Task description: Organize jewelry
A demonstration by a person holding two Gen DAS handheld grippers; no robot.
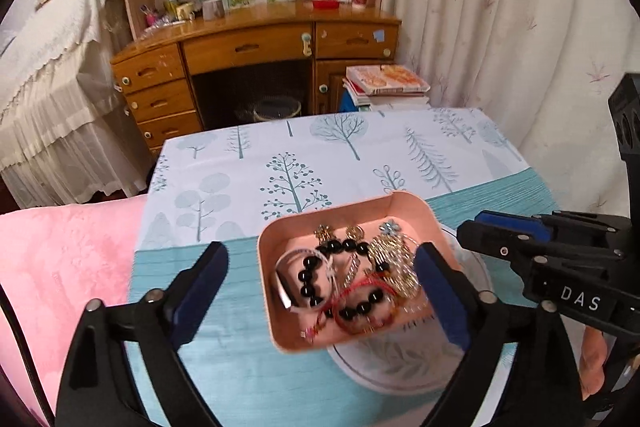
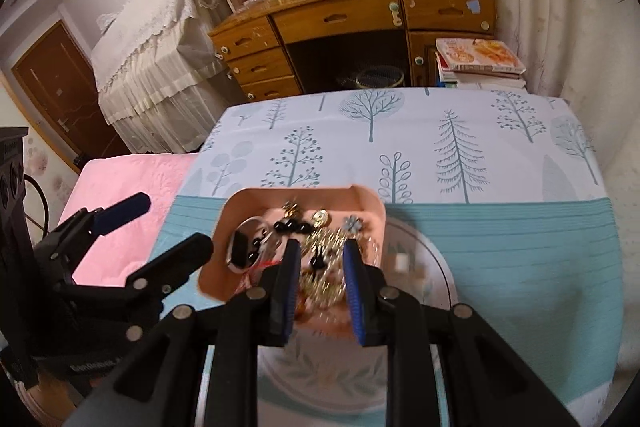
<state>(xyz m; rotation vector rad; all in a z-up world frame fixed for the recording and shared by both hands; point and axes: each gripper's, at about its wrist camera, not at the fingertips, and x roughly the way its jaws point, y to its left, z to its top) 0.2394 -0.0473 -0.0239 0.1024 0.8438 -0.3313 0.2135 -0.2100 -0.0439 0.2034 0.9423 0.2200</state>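
jewelry (image 1: 352, 279) in tray (image 1: 280, 239), tray over plate (image 1: 400, 367)

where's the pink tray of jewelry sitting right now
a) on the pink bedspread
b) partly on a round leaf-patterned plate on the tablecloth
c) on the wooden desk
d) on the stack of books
b: the pink tray with its jewelry overlaps the round leaf-patterned plate on the tree-print tablecloth, well short of the desk and books behind.

Left gripper (image 1: 320, 287) fingers spread wide; right gripper (image 2: 320, 291) fingers nearly closed.
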